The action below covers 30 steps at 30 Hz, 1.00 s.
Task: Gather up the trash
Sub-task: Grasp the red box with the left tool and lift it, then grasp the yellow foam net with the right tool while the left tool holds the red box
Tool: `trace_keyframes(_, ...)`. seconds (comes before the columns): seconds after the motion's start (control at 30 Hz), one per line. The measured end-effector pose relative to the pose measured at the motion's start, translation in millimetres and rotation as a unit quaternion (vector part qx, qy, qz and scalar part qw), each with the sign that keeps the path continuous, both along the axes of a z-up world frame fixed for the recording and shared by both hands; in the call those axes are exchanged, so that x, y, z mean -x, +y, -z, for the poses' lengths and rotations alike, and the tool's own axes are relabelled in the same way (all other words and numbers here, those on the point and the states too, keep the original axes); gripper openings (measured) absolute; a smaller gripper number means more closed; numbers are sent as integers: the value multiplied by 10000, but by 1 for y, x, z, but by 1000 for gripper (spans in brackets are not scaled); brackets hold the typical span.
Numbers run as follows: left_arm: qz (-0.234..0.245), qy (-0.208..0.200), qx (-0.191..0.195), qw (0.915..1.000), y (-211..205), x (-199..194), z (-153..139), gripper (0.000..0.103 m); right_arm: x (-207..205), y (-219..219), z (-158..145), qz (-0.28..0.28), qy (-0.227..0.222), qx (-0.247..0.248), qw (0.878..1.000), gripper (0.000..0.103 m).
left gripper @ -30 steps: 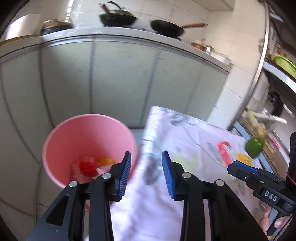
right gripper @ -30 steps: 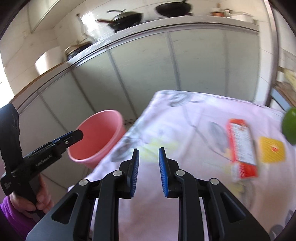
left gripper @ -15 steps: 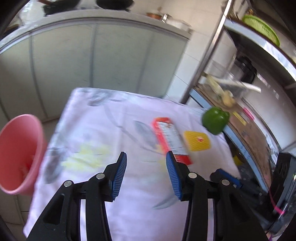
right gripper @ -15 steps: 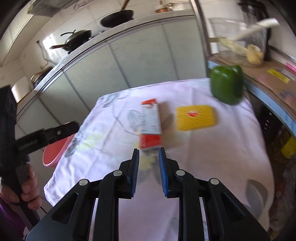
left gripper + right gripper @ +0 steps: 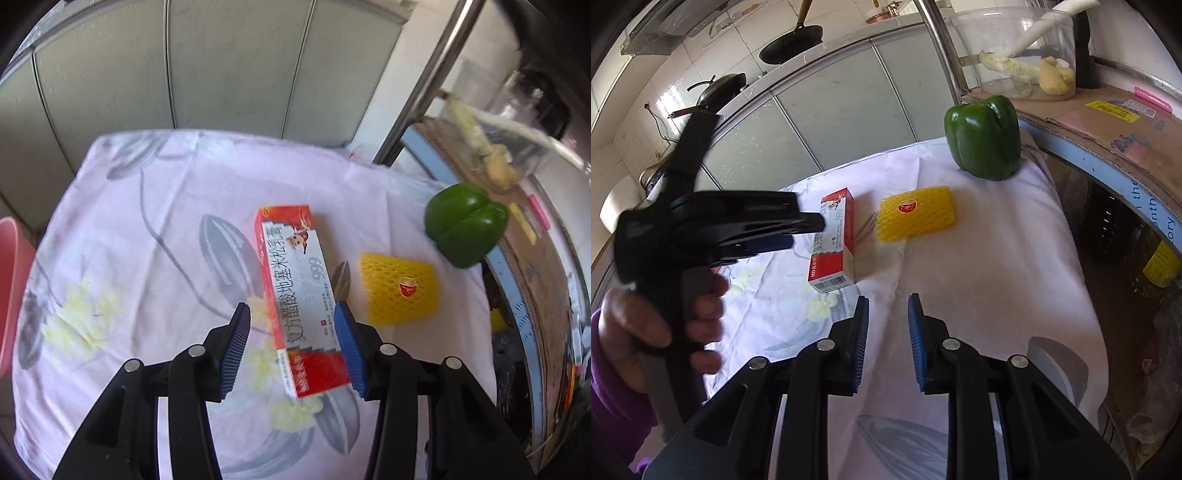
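A red and white carton lies flat on the flowered tablecloth. My left gripper hangs over its near half, jaws opening. The carton sits between the blue pads, and the left pad stands clear of it. In the right wrist view the same carton shows with the left gripper above it, held by a hand. A yellow foam net lies right of the carton, with a green pepper behind it. My right gripper hovers over bare cloth, slightly open, nothing between its fingers. The pink bin stands at the table's left.
A shelf topped with cardboard runs along the table's right side and carries a clear bowl. Grey cabinet doors stand behind the table. Pans sit on the counter above.
My left gripper swung right from above the pink bin to over the carton, and its jaws widened. My right gripper moved right and down over the table, its gap unchanged.
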<state>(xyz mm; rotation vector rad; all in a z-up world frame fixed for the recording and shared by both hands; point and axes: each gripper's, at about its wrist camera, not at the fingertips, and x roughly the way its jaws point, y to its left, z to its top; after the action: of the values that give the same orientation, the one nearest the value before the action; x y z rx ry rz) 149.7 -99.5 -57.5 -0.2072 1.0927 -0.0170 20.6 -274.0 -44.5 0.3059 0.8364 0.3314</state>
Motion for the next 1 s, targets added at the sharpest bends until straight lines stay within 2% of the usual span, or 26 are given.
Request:
trace_keyframes(0.1, -77, 121, -107, 9998, -6, -10, 11, 50, 0, -3, 2, 25, 28, -14, 10000, 22)
trace_keyframes(0.13, -84, 110, -134, 9998, -8, -11, 12, 54, -1, -4, 2, 36, 38, -9, 10000, 22)
trace_keyframes(0.27, -69, 3, -282, 9996, -12, -11, 13, 56, -5, -8, 3, 78, 75, -67, 9999, 22)
trace_keyframes(0.4, -75, 189, 30, 9998, -12, -18, 20, 56, -14, -10, 4, 145, 123, -140, 9997, 22)
trace_keyframes(0.5, 29, 170, 252, 9995, -11, -19, 23, 48, -23, -11, 3, 179, 134, -131, 9997, 22)
trace_keyframes(0.57, 153, 28, 349, 9993, -10, -17, 20, 34, -28, -11, 1, 194, 128, -99, 9997, 22)
trace_keyframes(0.63, 184, -152, 371, 9990, -5, -11, 14, 26, -37, -11, 0, 186, 152, -128, 9996, 25)
trace_keyframes(0.7, 203, -321, 386, 9985, 1, -6, 7, 24, -46, -9, -2, 195, 127, -219, 9995, 38)
trace_keyframes(0.83, 263, -663, 289, 9970, 20, 10, -7, 24, -68, -3, -7, 179, 76, -256, 9995, 44)
trace_keyframes(1.0, 269, -805, 334, 9958, 54, 34, -13, 24, -100, 1, -1, 334, 150, 120, 9993, 44)
